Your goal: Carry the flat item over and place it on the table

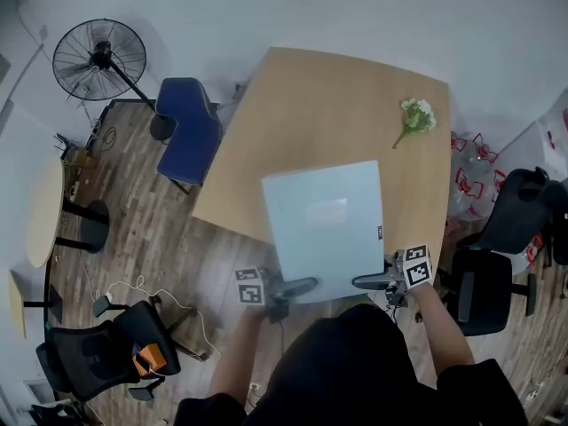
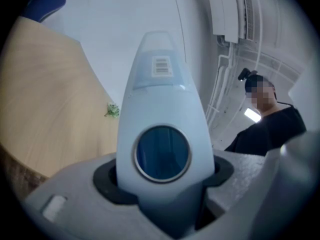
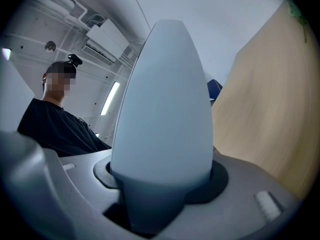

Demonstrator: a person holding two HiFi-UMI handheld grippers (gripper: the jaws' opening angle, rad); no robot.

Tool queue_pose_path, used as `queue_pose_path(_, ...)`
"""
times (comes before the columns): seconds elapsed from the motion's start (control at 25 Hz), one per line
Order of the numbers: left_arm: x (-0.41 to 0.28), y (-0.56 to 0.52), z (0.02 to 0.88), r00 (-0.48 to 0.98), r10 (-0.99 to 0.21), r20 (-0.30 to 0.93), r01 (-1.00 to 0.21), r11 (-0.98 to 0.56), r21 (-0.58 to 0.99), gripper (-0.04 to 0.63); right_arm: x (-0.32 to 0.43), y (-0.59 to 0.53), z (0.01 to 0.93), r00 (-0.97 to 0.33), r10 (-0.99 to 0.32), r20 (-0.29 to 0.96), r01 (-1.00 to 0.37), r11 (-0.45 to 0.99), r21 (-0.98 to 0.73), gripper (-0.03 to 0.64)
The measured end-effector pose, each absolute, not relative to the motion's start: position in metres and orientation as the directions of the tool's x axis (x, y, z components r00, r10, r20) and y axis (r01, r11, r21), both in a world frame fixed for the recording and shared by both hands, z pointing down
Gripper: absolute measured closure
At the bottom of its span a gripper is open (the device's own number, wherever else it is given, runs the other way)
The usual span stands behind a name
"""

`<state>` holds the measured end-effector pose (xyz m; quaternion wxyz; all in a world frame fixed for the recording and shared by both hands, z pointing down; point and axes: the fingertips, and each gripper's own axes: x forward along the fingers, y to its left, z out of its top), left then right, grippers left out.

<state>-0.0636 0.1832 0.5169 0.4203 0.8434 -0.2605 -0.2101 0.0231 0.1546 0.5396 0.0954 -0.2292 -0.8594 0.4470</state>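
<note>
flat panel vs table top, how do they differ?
The flat panel is pale blue-grey; the table is tan wood. The panel is smaller, overlapping the table's near edge. The left gripper and right gripper clamp the panel; the table bears a flower sprig. Both are flat.

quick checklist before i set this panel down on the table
1. Grip of left tongs on the flat panel, near edge: ok.
2. Grip of right tongs on that same edge: ok.
3. The flower sprig lies apart from the panel, farther back on the right: ok.
4. Panel wholly over the table: not ok, its near part overhangs the table's near edge.
5. Panel touching the tabletop: cannot tell.
</note>
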Motion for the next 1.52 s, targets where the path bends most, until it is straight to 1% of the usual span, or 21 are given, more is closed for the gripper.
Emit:
queue_pose_path(0.32,-0.101,0.065,0.529,0.785,-0.606,-0.124,-0.234,-0.477,0.847,0.262,-0.013,0.04,0.551,-0.889,0.457,-0.04,0.278,0.468,-0.839,0.328)
queue_pose_path(0.8,-0.137,-0.052,0.558,0.81,-0.586,-0.018,-0.249,-0.372,0.894,0.261,-0.048,-0.069,0.581,-0.909,0.404,-0.102,0.264,0.37,-0.891,0.329)
queue_pose_path(1.04,-0.168,-0.089,0.575,0.834,-0.551,-0.005,-0.235,-0.364,0.901,0.253,-0.073,-0.097,0.595,-0.943,0.323,-0.082,0.2,0.354,-0.914,0.33)
queue_pose_path(1.24,-0.194,-0.133,0.589,0.863,-0.506,-0.005,-0.215,-0.376,0.901,0.252,-0.096,-0.131,0.606,-0.971,0.231,-0.058,0.144,0.376,-0.915,0.333)
queue_pose_path(1.52,-0.209,-0.206,0.616,0.901,-0.434,-0.002,-0.171,-0.358,0.918,0.248,-0.113,-0.196,0.629,-0.99,0.139,-0.032,0.079,0.351,-0.933,0.328)
